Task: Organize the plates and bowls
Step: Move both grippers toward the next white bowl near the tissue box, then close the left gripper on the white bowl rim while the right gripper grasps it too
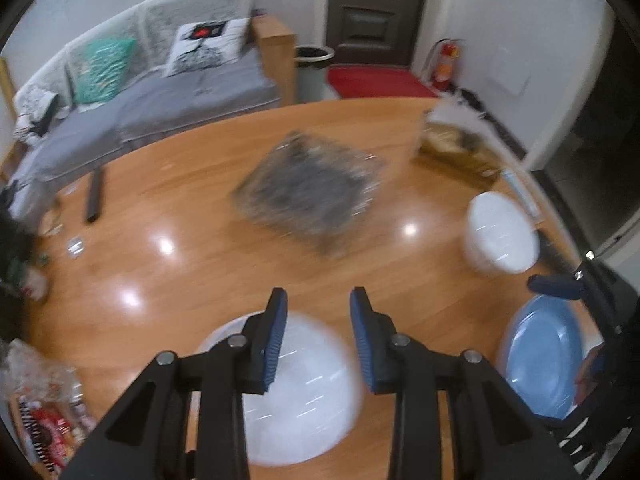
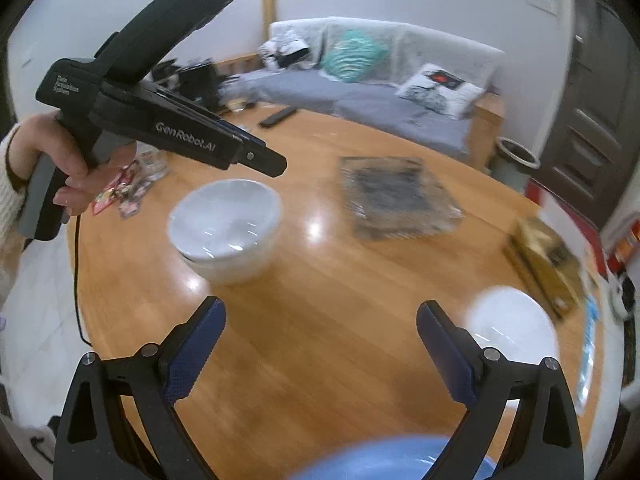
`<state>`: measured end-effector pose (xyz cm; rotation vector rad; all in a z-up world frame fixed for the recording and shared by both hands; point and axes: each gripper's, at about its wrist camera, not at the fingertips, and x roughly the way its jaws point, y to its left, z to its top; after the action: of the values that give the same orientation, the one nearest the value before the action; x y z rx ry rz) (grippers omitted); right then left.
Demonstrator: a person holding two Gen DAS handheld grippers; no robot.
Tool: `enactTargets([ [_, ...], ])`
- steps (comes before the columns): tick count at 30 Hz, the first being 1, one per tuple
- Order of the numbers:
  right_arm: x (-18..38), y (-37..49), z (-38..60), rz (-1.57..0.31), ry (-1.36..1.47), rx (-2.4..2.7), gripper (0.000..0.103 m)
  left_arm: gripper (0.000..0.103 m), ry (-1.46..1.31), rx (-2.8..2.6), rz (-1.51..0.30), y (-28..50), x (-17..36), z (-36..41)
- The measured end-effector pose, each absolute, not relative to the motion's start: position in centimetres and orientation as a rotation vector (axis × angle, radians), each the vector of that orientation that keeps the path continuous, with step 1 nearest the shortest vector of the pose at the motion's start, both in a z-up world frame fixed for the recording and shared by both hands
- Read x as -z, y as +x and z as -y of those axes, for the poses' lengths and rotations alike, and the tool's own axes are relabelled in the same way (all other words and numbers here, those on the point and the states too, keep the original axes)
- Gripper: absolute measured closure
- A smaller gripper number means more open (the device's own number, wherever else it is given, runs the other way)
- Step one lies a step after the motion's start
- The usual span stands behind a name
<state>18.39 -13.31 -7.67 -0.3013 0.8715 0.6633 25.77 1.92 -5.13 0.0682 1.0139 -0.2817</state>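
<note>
On the round wooden table (image 2: 320, 320), 2 white bowls and 1 blue plate are seen. The left gripper (image 1: 319, 300) is held above the white bowl (image 1: 296, 392) near the front edge, its fingers parted narrowly with nothing pinched. The right gripper (image 2: 320, 320) is spread wide and empty over bare wood, with the blue plate (image 2: 384, 460) just beneath it at the front edge and a second white bowl (image 2: 512, 328) near the right edge. Both views are blurred. A rim could be missed or a glossy bowl knocked sideways if a grasp is attempted at this speed.
</note>
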Motion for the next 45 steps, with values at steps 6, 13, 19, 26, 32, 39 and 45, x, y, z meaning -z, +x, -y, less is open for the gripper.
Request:
enactTargets([
  [6,7.6,19.2,22.6,-0.894,-0.261,-0.496,0.008,0.073,0.071,0.369,-1.026,27.9,6.2,6.6],
  [13,11.1,21.6,28.5,-0.980,-0.278,-0.411,0.008,0.074,0.073,0.391,-1.091,30.2,10.2,13.6],
  [19,12.8,24.0,29.5,-1.021,-0.239,-0.473,0.008,0.074,0.063,0.404,-1.133,31.6,12.6,16.1],
  [26,14.6,25.5,28.3,-1.046,-0.254,-0.541,0.010,0.085,0.079,0.390,-1.137,32.9,14.0,17.3],
  [32,15.4,26.4,27.8,-1.056,-0.254,-0.549,0.014,0.095,0.077,0.406,-1.130,32.9,14.6,17.3],
  [39,15.4,26.1,27.2,-1.059,-0.288,-0.569,0.017,0.096,0.112,0.435,-1.155,32.5,14.6,16.8],
  [45,15.7,26.3,26.8,-1.075,-0.320,-0.610,0.016,0.095,0.146,0.443,-1.160,32.4,14.5,16.7],
])
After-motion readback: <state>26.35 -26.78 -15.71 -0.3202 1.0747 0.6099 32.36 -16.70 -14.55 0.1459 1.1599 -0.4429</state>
